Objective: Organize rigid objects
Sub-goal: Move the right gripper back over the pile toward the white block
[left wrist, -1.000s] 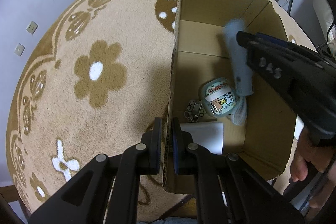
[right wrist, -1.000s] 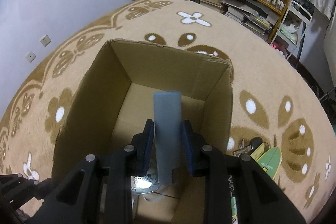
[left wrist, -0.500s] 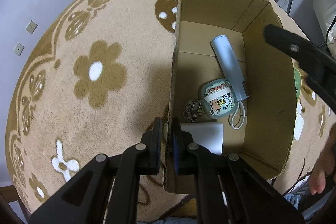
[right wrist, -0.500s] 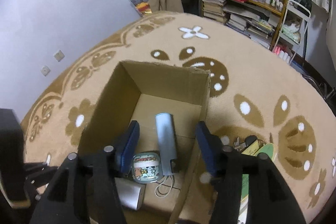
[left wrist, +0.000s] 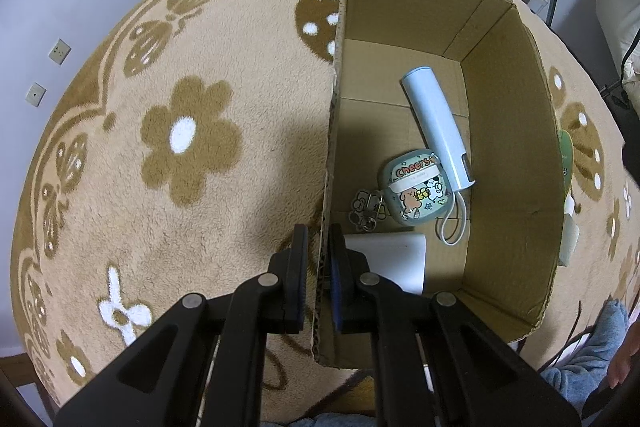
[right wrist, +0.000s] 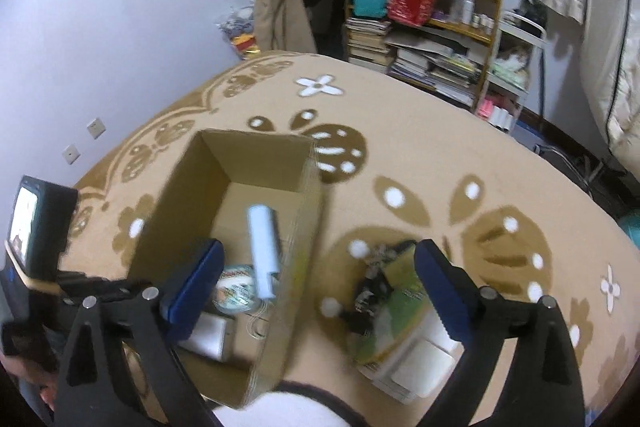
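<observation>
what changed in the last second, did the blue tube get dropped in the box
Yes. The right gripper let go of the pale blue tube, which now lies on the floor of the cardboard box against the cartoon case. Its jaws have just been opening, nothing between them, and it pulled back out of the box. The left gripper stayed clamped on the box wall; case and white block did not move.

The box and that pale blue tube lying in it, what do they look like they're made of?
The box looks like plain brown corrugated cardboard, matte: fluting shows along its cut top edge, and there are fold creases in the walls. The pale blue tube looks like smooth hard plastic with a soft satin sheen and a white cord loop at one end; coated metal can't be ruled out.
</observation>
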{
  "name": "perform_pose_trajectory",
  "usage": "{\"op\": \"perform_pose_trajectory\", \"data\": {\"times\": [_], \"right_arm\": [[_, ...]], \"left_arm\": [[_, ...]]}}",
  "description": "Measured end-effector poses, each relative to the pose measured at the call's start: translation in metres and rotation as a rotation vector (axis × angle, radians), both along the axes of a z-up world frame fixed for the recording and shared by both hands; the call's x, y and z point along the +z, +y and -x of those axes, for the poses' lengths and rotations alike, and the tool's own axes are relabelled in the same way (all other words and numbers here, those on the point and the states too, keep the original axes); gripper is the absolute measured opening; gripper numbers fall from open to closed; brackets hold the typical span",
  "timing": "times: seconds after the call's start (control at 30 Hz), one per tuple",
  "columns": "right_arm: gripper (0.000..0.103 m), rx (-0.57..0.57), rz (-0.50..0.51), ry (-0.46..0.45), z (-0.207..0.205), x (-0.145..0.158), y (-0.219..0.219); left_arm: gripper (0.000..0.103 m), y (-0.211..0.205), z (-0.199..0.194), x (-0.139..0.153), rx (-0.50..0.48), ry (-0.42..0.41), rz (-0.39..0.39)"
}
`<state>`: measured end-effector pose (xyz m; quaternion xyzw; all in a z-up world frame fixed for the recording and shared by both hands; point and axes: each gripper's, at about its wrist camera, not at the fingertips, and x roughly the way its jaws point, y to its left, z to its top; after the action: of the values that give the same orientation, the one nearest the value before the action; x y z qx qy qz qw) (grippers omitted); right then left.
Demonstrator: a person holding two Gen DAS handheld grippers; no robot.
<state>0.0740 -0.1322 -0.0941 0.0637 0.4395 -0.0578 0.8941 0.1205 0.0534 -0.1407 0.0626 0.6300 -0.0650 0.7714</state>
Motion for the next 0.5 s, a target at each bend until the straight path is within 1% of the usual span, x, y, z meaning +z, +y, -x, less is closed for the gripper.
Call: {"op": "perform_pose_trajectory", "data": {"times": [0.27, 0.37, 0.5], "right_arm": [[0.100, -0.098, -0.028, 0.056, 0.026, -0.022, -0.035], [0.100, -0.132, -0.023, 0.085, 0.034, -0.034, -0.048], [0.100, -0.184, -0.051, 0.127, 0.044, -0.053, -0.064]], "left_arm": [[0.010, -0.001, 0.000, 0.000, -0.001, -0.001, -0.004], [0.010, -0.001, 0.001, -0.001, -0.003, -0.001, -0.005], [0.010, 0.000, 0.001, 0.000, -0.002, 0.001, -0.003]]}}
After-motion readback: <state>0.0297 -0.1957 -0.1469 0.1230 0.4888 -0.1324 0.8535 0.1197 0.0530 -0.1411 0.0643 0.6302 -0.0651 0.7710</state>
